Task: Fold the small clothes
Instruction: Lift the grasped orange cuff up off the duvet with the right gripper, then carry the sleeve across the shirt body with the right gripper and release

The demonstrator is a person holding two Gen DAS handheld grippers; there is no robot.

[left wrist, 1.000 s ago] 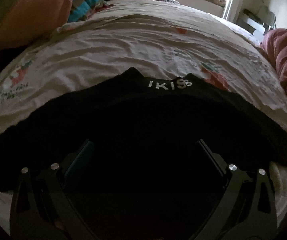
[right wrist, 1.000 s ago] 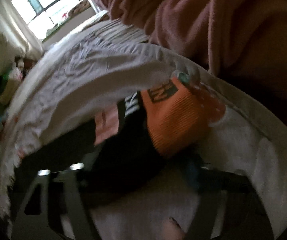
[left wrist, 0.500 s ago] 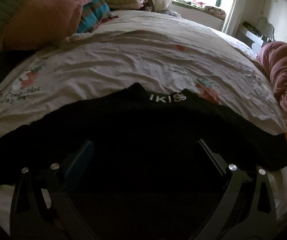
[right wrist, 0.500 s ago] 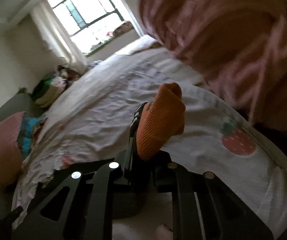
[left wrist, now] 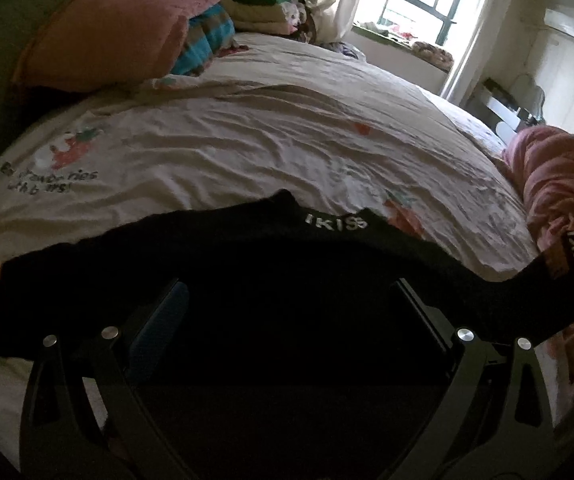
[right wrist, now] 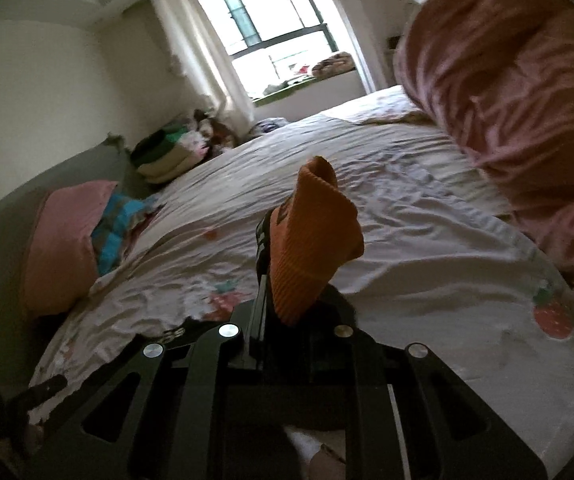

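Orange ribbed cuff (right wrist: 311,236) of the black sock (left wrist: 247,264) sits pinched in my just-closed right tongs (right wrist: 287,320) above the bed (right wrist: 407,248); my left tongs (left wrist: 287,300) are spread wide.

Black sock (left wrist: 247,264) with orange cuff (right wrist: 311,240), white strawberry-print sheet (left wrist: 247,140), pink pillow (left wrist: 115,28)

I count one black sock (left wrist: 247,264) with an orange cuff (right wrist: 311,240), and two tongs (left wrist: 287,292) (right wrist: 287,320). On the bed (left wrist: 247,140): one pink pillow (left wrist: 119,24), one pink blanket (right wrist: 507,92), one stack of folded clothes (left wrist: 259,4).

Both wrist views look low across the bed (left wrist: 247,140) toward the window (right wrist: 263,20).
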